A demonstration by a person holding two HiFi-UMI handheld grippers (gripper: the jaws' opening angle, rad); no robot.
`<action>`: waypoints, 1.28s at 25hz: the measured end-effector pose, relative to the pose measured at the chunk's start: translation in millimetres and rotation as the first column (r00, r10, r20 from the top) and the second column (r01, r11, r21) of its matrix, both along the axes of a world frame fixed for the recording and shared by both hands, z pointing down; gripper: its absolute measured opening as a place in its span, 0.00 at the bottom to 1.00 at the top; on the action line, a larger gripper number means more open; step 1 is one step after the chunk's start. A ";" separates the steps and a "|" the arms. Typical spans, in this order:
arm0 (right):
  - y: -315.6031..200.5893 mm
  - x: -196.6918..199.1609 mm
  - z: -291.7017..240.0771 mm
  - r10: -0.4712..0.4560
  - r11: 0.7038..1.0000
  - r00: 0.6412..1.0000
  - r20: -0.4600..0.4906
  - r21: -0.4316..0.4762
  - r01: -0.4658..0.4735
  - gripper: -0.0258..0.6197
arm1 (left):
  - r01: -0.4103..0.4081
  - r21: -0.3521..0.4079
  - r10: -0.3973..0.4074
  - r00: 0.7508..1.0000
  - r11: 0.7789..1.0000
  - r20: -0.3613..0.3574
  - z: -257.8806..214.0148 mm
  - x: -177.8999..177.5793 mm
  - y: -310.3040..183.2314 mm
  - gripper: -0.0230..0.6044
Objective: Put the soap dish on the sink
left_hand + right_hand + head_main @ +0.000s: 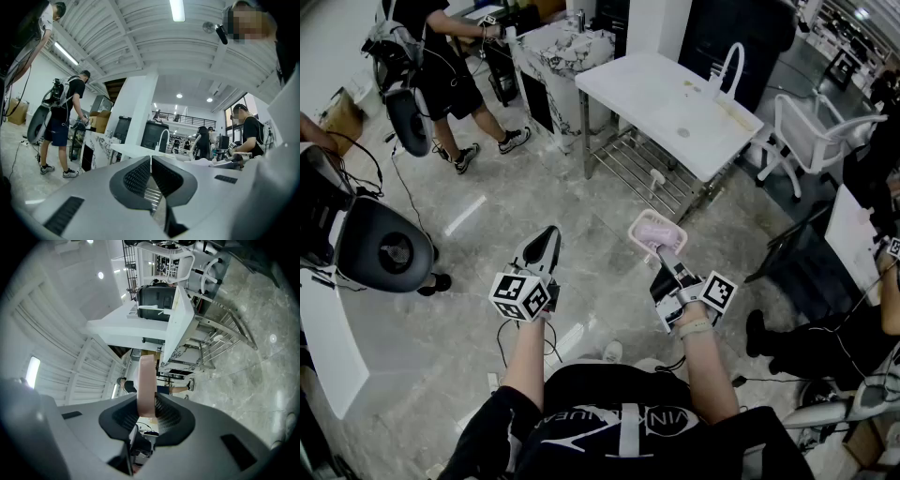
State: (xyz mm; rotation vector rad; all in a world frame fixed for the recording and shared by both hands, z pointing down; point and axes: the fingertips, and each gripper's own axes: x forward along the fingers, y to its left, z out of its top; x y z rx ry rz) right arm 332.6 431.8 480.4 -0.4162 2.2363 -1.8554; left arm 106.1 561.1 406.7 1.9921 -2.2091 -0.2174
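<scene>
Head view shows your right gripper (664,253) held out level over the grey marbled floor (534,187), with the pink soap dish (655,231) clamped at its tip. The dish is in the air, well apart from the white sink desk (656,94) that stands ahead of you with its curved faucet (729,64) at the far edge. A metal rack (642,169) sits under that desk, and a marble-patterned cabinet (567,52) stands just beside its left end.

In the right gripper view, your fingers (119,418) are clenched on the soap dish (146,380). You see it edge-on as a thin pink band rising from between the pads, and the sink desk (180,319) lies beyond it.

Your left gripper (542,246) is level beside the right one, near it but not touching. In the left gripper view its fingers (136,180) are pressed together at the tips with nothing between them, and the sink desk (136,151) lies ahead. A person in dark clothes (450,66) stands near the cabinet at the upper left.
</scene>
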 end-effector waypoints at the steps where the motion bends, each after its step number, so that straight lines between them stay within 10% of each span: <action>1: -0.3 -2.0 -1.6 -0.002 1.000 1.000 0.004 -0.002 0.002 0.18 | 0.001 -0.001 -0.001 1.000 1.000 -0.002 0.2 0.2 -0.6 0.08; 32: -54.1 -26.6 19.4 -0.017 0.999 1.000 0.004 -0.031 0.017 0.18 | -0.024 -0.030 0.022 0.999 0.999 -0.043 28.1 -15.7 -73.7 0.08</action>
